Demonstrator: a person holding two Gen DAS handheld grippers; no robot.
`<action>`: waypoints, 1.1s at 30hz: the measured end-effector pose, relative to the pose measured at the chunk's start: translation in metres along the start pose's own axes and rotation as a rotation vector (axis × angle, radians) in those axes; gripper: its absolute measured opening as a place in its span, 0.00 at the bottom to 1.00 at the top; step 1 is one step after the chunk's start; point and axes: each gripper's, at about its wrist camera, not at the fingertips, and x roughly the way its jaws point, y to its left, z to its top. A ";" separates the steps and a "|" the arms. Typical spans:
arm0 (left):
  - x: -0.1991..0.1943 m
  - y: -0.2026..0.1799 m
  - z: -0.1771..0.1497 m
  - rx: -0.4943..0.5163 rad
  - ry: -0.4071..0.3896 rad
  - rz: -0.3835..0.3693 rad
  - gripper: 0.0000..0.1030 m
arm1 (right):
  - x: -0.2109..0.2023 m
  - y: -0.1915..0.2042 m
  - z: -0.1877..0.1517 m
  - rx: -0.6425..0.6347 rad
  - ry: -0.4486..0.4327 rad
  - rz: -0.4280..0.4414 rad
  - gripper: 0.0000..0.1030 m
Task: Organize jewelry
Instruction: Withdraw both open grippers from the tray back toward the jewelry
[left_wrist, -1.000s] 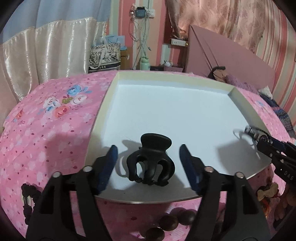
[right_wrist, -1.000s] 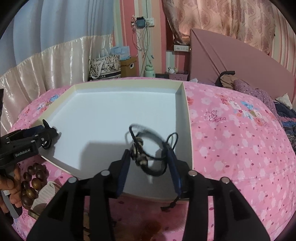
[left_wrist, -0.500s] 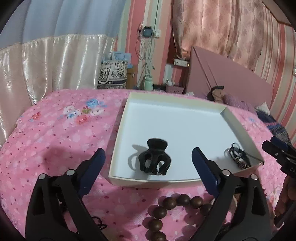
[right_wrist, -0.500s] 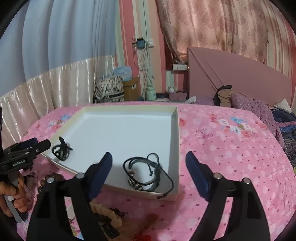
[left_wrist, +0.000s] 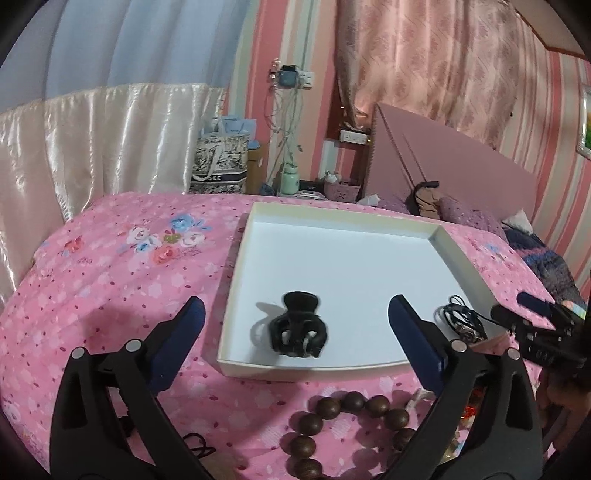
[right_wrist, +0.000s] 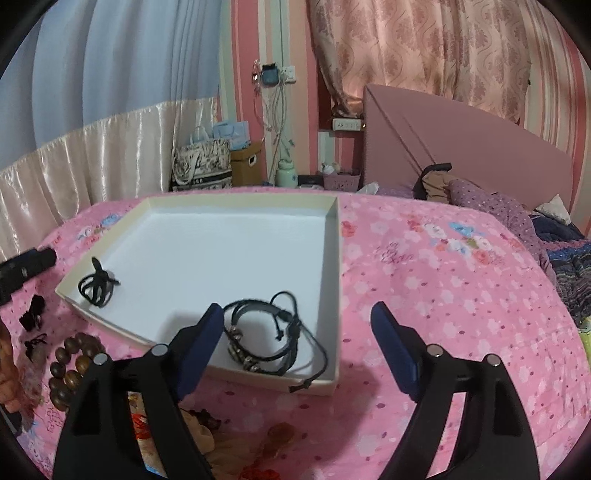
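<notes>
A white shallow box (left_wrist: 343, 369) (right_wrist: 236, 199) lies on the pink bedspread. A black claw hair clip (left_wrist: 298, 325) (right_wrist: 96, 286) sits inside near its front left corner. A black cord bracelet bundle (right_wrist: 264, 334) (left_wrist: 460, 321) lies in the box's front right corner. My left gripper (left_wrist: 295, 343) is open and empty, held back over the box's near edge. My right gripper (right_wrist: 297, 343) is open and empty, above the bracelet bundle. A brown wooden bead bracelet (left_wrist: 351, 421) (right_wrist: 72, 363) lies on the bedspread in front of the box.
More loose items lie on the bedspread near the box: small black pieces (right_wrist: 33, 314) at the left and reddish and tan trinkets (right_wrist: 207, 424) at the front. A pink headboard (right_wrist: 461, 147) and bedding (right_wrist: 561, 251) stand at the right. Bags (left_wrist: 221, 162) stand beyond the bed.
Both grippers have opened wide and pulled back and up from the box. The hair clip and the cord bracelets, held a second ago, now lie free in the box.
</notes>
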 end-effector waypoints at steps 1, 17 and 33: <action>0.002 0.004 -0.001 -0.001 0.011 0.015 0.96 | 0.000 0.001 0.000 -0.003 0.000 -0.004 0.79; -0.042 0.007 -0.008 0.070 -0.017 0.055 0.97 | -0.053 -0.005 -0.029 0.027 -0.003 0.132 0.52; -0.010 0.000 -0.059 0.134 0.160 0.024 0.96 | -0.040 0.021 -0.050 -0.032 0.048 0.260 0.07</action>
